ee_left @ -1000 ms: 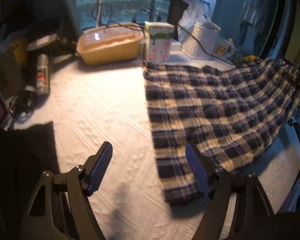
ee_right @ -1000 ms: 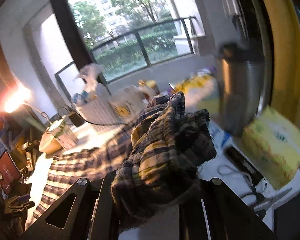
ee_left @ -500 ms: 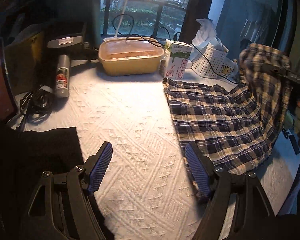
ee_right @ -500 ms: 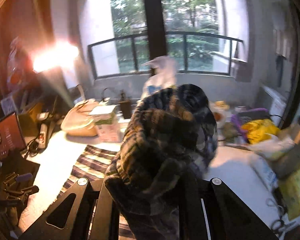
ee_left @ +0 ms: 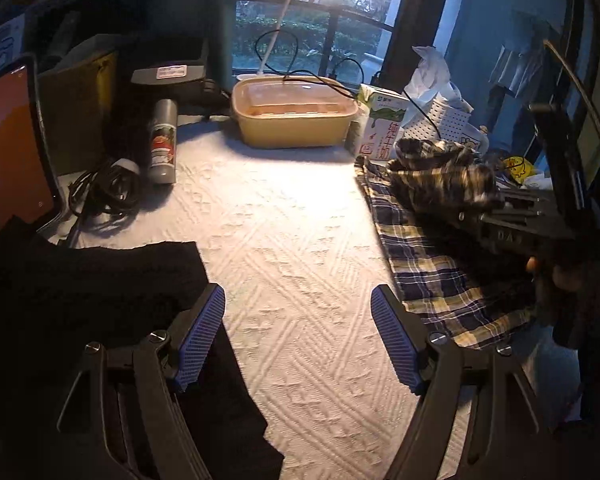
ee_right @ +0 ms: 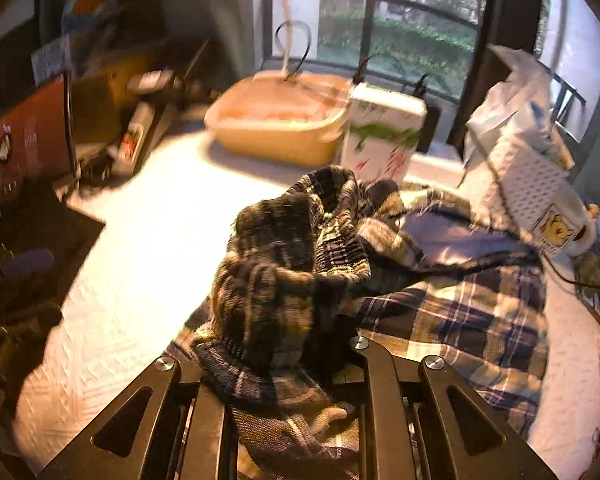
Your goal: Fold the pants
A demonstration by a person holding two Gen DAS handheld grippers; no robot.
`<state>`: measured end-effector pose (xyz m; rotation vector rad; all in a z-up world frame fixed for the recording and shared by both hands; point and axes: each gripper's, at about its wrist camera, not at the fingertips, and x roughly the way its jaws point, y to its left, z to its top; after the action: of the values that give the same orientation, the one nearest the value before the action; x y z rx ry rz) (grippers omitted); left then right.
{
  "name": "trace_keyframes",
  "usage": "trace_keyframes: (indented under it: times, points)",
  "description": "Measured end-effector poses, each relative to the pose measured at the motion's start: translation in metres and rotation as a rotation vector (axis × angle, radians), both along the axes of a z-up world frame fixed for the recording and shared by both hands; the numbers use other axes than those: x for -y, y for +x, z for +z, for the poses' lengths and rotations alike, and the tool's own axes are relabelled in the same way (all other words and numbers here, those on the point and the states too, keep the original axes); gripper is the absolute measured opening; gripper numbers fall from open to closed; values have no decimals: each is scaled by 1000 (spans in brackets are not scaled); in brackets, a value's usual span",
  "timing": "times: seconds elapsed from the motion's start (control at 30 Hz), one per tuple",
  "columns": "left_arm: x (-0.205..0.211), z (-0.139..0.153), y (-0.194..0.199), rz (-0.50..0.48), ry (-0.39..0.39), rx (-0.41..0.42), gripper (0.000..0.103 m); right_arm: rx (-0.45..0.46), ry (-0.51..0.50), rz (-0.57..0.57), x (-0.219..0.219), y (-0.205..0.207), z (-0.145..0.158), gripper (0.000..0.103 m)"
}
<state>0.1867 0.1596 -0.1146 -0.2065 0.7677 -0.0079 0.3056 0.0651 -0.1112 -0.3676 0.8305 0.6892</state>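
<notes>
The plaid pants (ee_left: 432, 264) lie on the right side of the white textured table cover (ee_left: 292, 248). My right gripper (ee_right: 292, 344) is shut on a bunched end of the plaid pants (ee_right: 284, 264) and holds it above the part of the pants lying flat; it also shows in the left wrist view (ee_left: 460, 196). My left gripper (ee_left: 298, 336) is open and empty, low over the bare cover, left of the pants' near edge. Its blue pads (ee_left: 200, 336) touch nothing.
A black cloth (ee_left: 100, 292) lies at the near left under my left gripper. A tan lidded tub (ee_left: 294, 120), a carton (ee_left: 380, 126), a white perforated basket (ee_left: 436, 124), a spray can (ee_left: 164, 144), cables (ee_left: 104, 192) and a tablet (ee_left: 8, 152) line the back and left.
My right gripper has carried the bunched end of the pants leftward and down over the flat part. My left gripper has drawn back to the left, away from the pants.
</notes>
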Motion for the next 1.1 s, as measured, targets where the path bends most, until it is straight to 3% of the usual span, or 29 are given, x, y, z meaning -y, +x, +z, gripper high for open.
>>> trace_keyframes:
  times: [0.1,0.13,0.17,0.33,0.53,0.8,0.93,1.0,1.03,1.1]
  points:
    - [-2,-1,0,10,1,-6,75,-22,34,12,2,-6,-1,61]
    - [-3,0,0,13,1,-7,75,-25,46,17,3,-8,0,79]
    - [-4,0,0,16,1,-6,75,-32,71,29,6,-10,3,82]
    - [-2,4,3,23,10,-1,76,-26,125,87,10,-24,17,82]
    - [20,14,16,-23,37,12,75,-22,183,45,44,-25,29,82]
    - [76,33,62,-211,71,81,76,18,209,-102,119,-7,31,82]
    - [99,31,100,-290,91,71,75,43,205,-129,142,3,30,81]
    - [104,26,116,-322,99,50,75,61,204,-119,147,7,30,78]
    - [106,22,124,-334,106,39,74,69,201,-107,149,11,30,70]
    - [106,14,139,-343,117,12,59,74,196,-86,150,18,29,57]
